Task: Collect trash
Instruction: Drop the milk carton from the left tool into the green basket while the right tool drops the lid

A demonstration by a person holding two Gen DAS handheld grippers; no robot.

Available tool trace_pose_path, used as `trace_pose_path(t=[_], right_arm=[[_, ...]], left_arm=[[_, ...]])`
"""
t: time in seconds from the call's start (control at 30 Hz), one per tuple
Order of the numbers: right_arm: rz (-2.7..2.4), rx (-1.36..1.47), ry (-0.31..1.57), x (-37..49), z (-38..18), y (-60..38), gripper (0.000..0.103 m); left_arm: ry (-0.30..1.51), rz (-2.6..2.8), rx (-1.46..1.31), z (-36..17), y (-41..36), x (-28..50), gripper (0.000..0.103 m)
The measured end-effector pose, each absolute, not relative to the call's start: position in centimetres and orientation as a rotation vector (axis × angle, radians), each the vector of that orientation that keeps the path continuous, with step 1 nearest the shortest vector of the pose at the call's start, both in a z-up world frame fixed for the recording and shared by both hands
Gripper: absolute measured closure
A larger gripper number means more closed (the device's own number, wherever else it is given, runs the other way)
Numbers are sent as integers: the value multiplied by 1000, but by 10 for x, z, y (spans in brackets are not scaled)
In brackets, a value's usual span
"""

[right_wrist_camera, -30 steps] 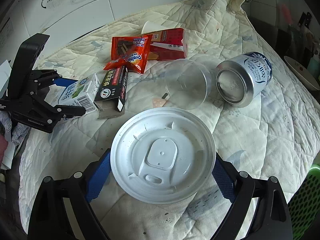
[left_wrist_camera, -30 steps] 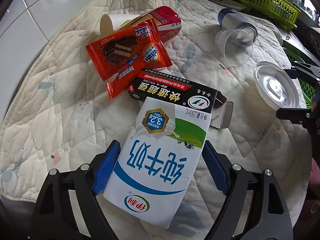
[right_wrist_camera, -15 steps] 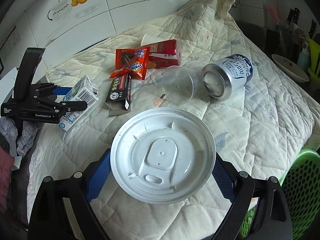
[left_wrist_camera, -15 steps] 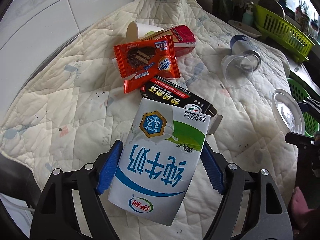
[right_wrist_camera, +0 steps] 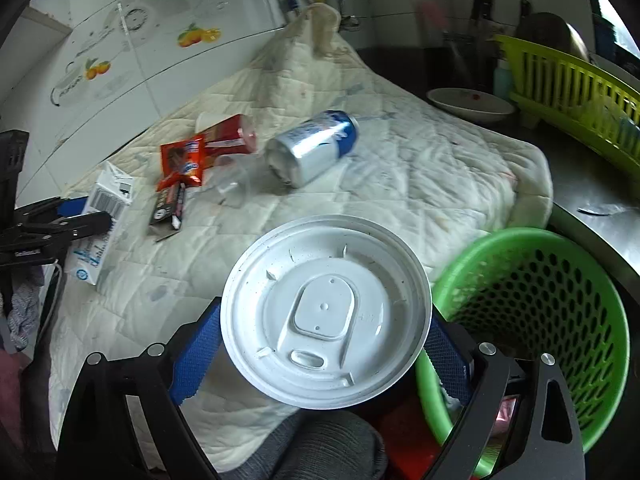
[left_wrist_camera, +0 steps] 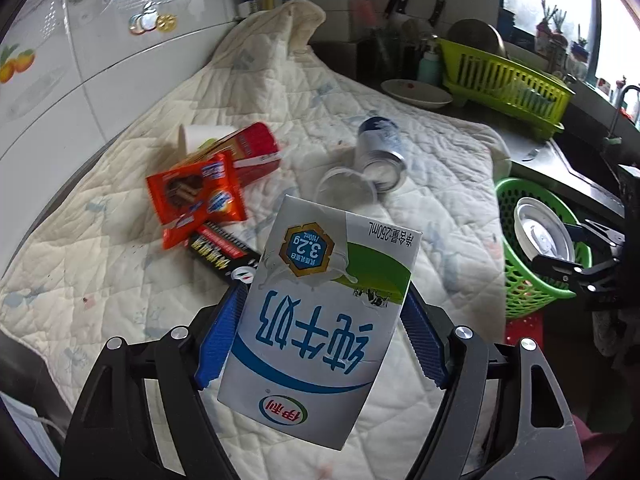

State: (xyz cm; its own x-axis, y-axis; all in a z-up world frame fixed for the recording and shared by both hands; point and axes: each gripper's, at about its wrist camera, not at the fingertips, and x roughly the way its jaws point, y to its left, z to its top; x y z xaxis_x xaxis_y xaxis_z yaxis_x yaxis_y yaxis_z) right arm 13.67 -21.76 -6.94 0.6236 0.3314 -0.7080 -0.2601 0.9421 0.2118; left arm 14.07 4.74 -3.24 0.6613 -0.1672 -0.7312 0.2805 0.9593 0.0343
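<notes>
Milk carton: the milk carton [left_wrist_camera: 320,312] is held off the quilt between the blue pads of the left gripper [left_wrist_camera: 322,336]. The pads press on its two sides.
Plastic lid: the white plastic lid [right_wrist_camera: 326,312] is pinched by its rim in the right gripper [right_wrist_camera: 324,350]. It is carried flat, just beside the rim of the green basket [right_wrist_camera: 532,240].
Left fingers: they are set wide, shut on the carton. They have just been closing a little, with the carton between them.
Right fingers: they are set wide too, because the lid is wide.
Green basket: it is seen low down, past the edge of the quilt. What is inside cannot be told.
Trash left on the quilt: an orange snack wrapper [left_wrist_camera: 196,196], a red packet [left_wrist_camera: 250,152], a paper cup [left_wrist_camera: 200,136] partly hidden behind them, a black box [left_wrist_camera: 220,252], a clear plastic cup [left_wrist_camera: 344,192] and a can [left_wrist_camera: 380,152] lying on its side.
Quilt: the white quilt [left_wrist_camera: 432,184] is spread over the worktop by the tiled wall [left_wrist_camera: 60,72].
Done: two pieces are picked up, it seems, but not yet dropped in.
Left to do: the lid and carton must be let go over the basket. Then six pieces are still to be picked up, so the job is judged less than half done.
</notes>
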Motion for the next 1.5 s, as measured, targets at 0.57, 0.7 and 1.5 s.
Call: trace_pose_path(t=[0.57, 0.7, 1.5], right_arm=[[-58, 186, 903, 141, -111, -399, 10], [-84, 188, 880, 136, -107, -408, 10], [-111, 255, 696, 51, -56, -428, 10]], left_arm=[[786, -530, 164, -24, -113, 158, 29], [784, -574, 177, -24, -141, 162, 29], [907, -703, 195, -79, -270, 179, 28]])
